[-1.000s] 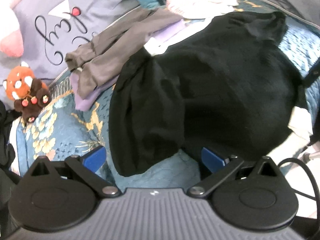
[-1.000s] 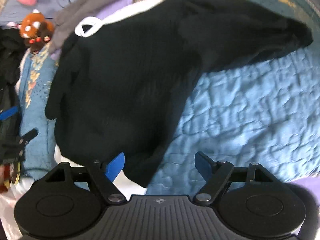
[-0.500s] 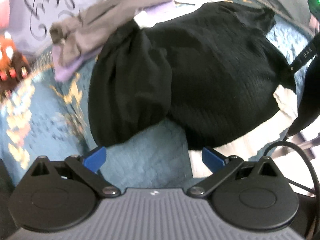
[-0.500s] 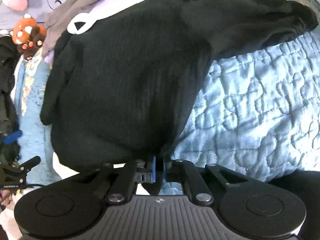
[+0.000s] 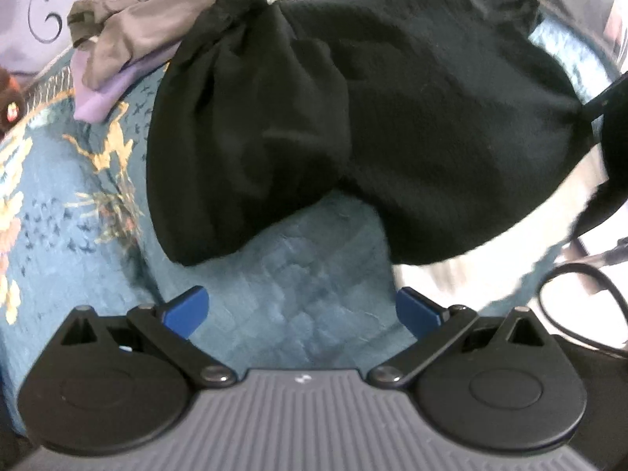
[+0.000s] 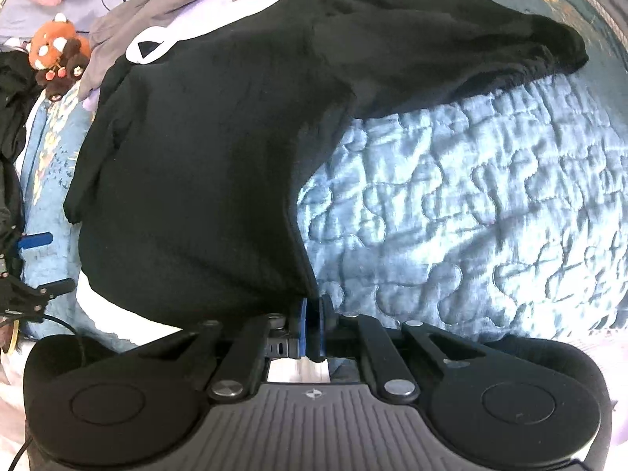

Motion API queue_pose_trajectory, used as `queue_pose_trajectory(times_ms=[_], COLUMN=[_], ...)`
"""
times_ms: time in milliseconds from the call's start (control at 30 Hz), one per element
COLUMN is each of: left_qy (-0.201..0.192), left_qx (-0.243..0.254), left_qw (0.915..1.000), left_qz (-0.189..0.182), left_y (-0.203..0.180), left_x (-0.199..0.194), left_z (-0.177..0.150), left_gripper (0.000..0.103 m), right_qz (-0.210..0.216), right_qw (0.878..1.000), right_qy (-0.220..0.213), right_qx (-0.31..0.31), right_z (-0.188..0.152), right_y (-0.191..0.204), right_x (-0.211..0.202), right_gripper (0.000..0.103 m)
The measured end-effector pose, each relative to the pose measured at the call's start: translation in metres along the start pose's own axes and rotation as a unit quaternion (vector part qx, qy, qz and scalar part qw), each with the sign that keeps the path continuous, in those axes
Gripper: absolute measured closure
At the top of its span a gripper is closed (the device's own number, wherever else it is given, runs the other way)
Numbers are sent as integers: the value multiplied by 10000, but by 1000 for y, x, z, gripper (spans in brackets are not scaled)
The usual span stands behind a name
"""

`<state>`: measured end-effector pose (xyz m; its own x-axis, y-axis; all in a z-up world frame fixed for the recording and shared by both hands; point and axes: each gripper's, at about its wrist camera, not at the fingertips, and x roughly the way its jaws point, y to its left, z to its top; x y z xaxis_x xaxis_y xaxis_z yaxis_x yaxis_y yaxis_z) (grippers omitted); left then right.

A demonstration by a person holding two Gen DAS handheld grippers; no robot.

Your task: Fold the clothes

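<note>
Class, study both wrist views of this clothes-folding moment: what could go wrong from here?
1. The right gripper pinches only the very corner of the black sweater's hem, so the cloth may slip out when pulled.
2. The left gripper is open over bare quilt; closing here might catch quilt rather than sweater.

Home bedroom. Bed under blue quilt (image 6: 490,204), stitched pattern, gold floral print toward far edge. Lilac pillow (image 5: 23,11) with black script lettering at head of bed. Red panda plush (image 6: 57,53) beside it. Loose clothes lying on bed: black top (image 6: 219,149), grey garment (image 5: 129,35), lilac garment (image 5: 98,94).
</note>
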<state>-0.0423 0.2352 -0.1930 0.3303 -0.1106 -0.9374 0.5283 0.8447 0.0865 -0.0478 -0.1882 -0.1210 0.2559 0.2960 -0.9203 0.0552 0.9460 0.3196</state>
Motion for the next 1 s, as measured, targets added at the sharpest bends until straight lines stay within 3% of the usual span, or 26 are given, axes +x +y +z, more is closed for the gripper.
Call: queue_pose_trajectory(times_ms=[133,167,200,300,333,700,833,1000], left_qy=[200,242,234,195,178,196,-228,-604], left_qx=[-72,-107,-54,53,34,-682,-479,-838], left_qw=[9998,9995,9996,9995,9995,9963,9949,9857], left_qz=[4,-143,-167,-227,-260,-482,-854,-1330], left_y=[3,2,-1,-9,-10,13,11,24], left_x=[21,25,26,28,28,30,20,5], left_z=[8,10,11,15,16,6,-3,-11], left_gripper=[0,0,0,0,0,0,0,0], right_qz=[50,89,147,212,201,113,169,212], right_qw=[10000,9999,9997,9991,9991,9992,9991,9990], right_qy=[4,-22,-41,-154,-202,-313,-299,-243], right_qx=[55,117,198,321,309,210,251,307], right_z=[0,0,0,-1,-1,-4,-5,-5], right_y=[-1,-2,-3,-4,-4,-7,-8,-10], right_x=[3,4,5,5,4,-2,-3,-2], right_gripper=[89,87,82,46,44,41,41,41])
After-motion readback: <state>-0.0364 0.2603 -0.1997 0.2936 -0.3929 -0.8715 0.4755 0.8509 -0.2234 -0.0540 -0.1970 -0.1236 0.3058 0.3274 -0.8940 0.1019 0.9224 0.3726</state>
